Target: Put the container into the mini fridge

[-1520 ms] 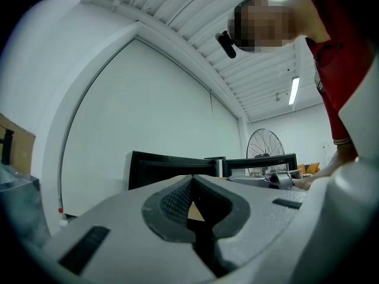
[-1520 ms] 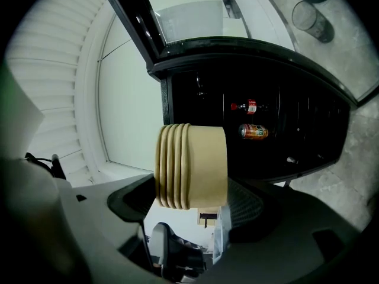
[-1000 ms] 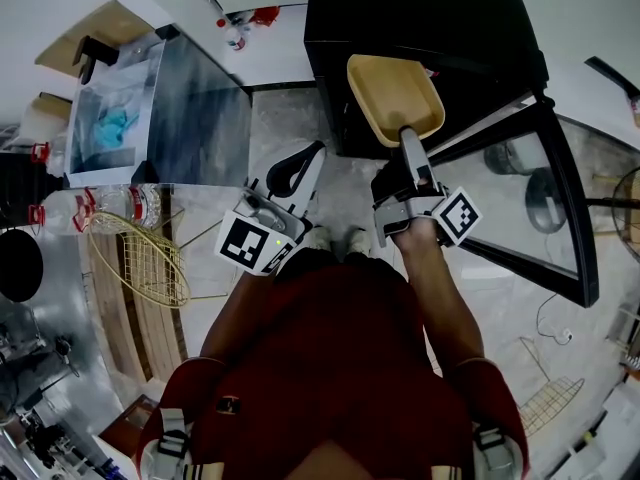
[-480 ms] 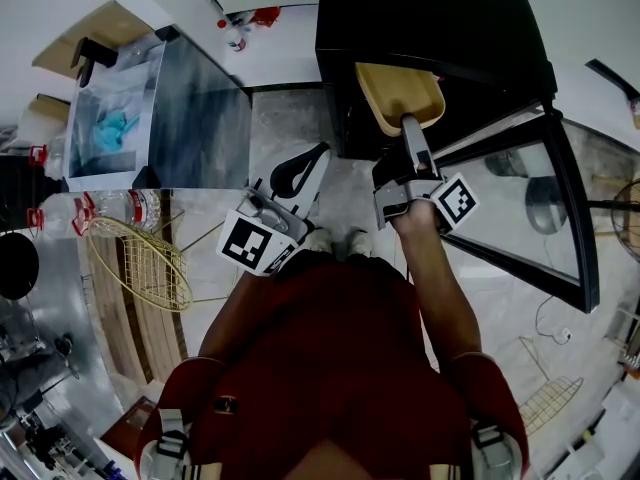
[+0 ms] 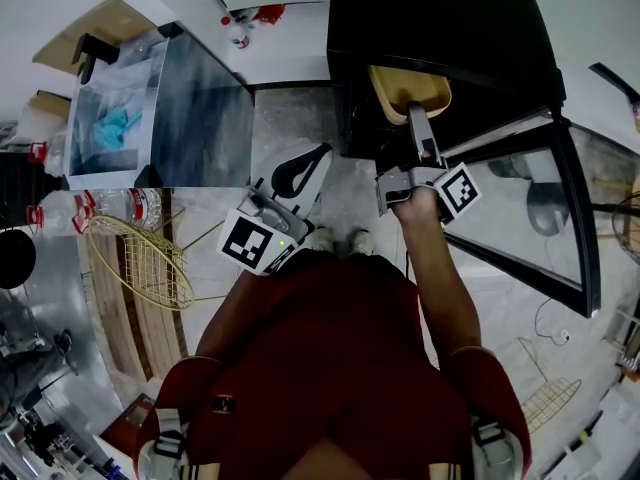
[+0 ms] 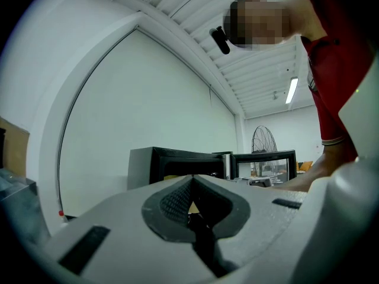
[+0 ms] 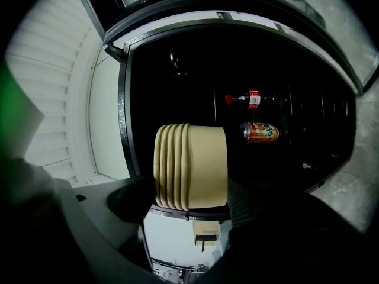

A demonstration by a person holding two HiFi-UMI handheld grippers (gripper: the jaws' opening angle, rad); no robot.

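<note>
Container (image 5: 410,90), tan, ribbed band round the rim: at the mouth of the mini fridge (image 5: 440,18), far end already under the cabinet's top edge in the head view. Right gripper view shows it (image 7: 190,166) on its side against the dark interior.

Right tool (image 5: 418,118): jaws closed on the container's near end, one pad on each side (image 7: 190,203).

Inside the fridge, beyond the container: an orange can (image 7: 260,132) lying down, a red-capped bottle (image 7: 246,99) above it.

Glass door (image 5: 520,198) swung wide open to the person's right.

Left tool (image 5: 298,171): held low near the body, well apart from the fridge; jaws pressed together, nothing between them (image 6: 192,203).

Floor, left side: wire basket (image 5: 140,258), plastic bottle (image 5: 110,206) just beside it.
</note>
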